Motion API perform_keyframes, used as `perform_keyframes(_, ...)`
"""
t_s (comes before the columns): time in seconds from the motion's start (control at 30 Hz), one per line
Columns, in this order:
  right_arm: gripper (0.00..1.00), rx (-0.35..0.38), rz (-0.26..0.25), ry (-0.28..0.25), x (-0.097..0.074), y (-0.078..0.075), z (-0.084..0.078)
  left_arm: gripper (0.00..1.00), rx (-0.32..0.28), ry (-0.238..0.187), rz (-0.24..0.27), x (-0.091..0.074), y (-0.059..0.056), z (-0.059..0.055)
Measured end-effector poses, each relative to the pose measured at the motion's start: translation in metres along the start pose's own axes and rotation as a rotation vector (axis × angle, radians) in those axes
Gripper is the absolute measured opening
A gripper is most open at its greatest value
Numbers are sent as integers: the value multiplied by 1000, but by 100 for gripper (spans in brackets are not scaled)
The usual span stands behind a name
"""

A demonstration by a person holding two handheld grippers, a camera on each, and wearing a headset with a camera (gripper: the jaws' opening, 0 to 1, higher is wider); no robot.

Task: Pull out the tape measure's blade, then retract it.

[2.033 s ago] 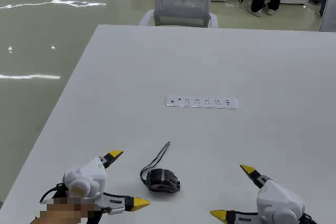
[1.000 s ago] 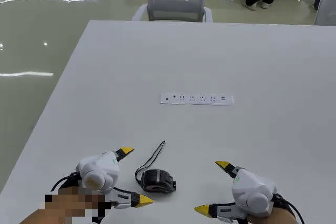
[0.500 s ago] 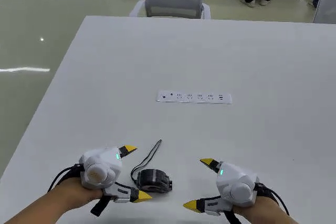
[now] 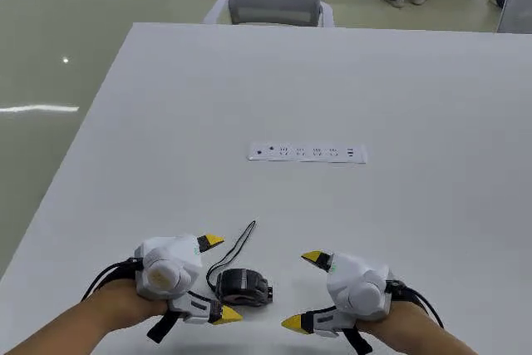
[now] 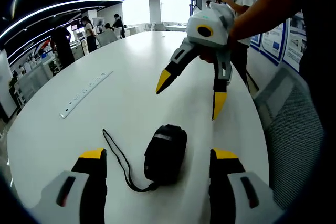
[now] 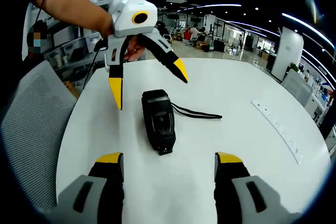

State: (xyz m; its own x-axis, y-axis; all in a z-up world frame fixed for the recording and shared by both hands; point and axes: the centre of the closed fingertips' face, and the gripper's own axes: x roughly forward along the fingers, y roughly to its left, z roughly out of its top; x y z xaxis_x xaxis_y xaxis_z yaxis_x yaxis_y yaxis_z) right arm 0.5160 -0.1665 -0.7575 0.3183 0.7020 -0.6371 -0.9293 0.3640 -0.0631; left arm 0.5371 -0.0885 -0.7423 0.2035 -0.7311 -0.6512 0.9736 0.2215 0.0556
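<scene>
Black tape measure (image 4: 243,286) lies on white surface (image 4: 249,81), lower centre of head view, cord (image 4: 237,247) trailing upward. Left tool (image 4: 221,278) released, jaws straddling its left end. Right tool (image 4: 302,289) released, just right of it. Power strip (image 4: 307,153) mid-frame.

The tape measure (image 4: 243,286) is black, cord included. The left tool (image 4: 222,278) and the right tool (image 4: 301,289) are white with yellow tips. The bench (image 4: 332,81) is plain white.
</scene>
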Motion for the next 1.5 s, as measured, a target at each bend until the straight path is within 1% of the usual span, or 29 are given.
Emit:
perform_keyframes(0.03,69,-13,6,7,2,0,-1,78,2,2,-3,0,0,0)
perform_keyframes(0.1,68,-21,13,13,4,1,-1,75,1,9,-12,1,-2,-1)
perform_keyframes(0.17,66,-29,19,17,6,0,-1,70,15,31,-20,3,-2,-4)
perform_keyframes(0.2,65,-32,24,20,7,0,-1,69,34,62,-15,5,0,-9)
perform_keyframes(0.23,64,-33,30,21,9,1,0,66,47,83,-15,5,1,-12)
perform_keyframes(0.27,64,-37,39,24,11,2,0,63,45,88,-29,6,-1,-11)
perform_keyframes(0.33,61,-47,46,32,14,2,-1,57,25,87,-62,8,-6,-9)
perform_keyframes(0.37,60,-56,53,36,16,3,-1,54,28,90,-71,9,-7,-8)
perform_keyframes(0.43,57,-68,60,48,20,5,-1,52,49,101,-72,10,-8,-7)
perform_keyframes(0.5,54,-89,65,56,24,7,0,51,51,105,-74,12,-7,-6)
perform_keyframes(0.57,51,-112,85,68,27,10,-1,47,53,112,-78,13,-7,-7)
perform_keyframes(0.63,49,-115,88,72,31,11,1,44,60,123,-92,14,-10,-7)
perform_keyframes(0.7,48,-119,104,80,34,13,1,43,60,129,-105,16,-13,-8)
perform_keyframes(0.83,45,-135,115,85,36,14,3,40,68,143,-115,18,-15,-9)
perform_keyframes(0.93,42,-156,126,107,38,14,0,38,75,164,-101,21,-14,-11)
perform_keyframes(1.03,39,-170,132,120,39,13,-1,37,77,172,-99,22,-14,-12)
perform_keyframes(1.17,32,-171,131,119,43,11,2,33,82,182,-92,22,-11,-11)
perform_keyframes(1.23,32,-184,130,116,45,12,4,32,80,186,-96,21,-10,-11)
perform_keyframes(1.3,30,-188,135,120,46,13,4,32,89,193,-100,21,-10,-11)
perform_keyframes(1.33,29,-188,136,124,47,13,3,32,89,195,-103,21,-10,-11)
perform_keyframes(1.47,30,-187,142,138,49,13,-1,32,104,217,-107,21,-11,-14)
perform_keyframes(1.5,30,-198,143,145,49,14,-2,33,107,220,-108,21,-11,-14)
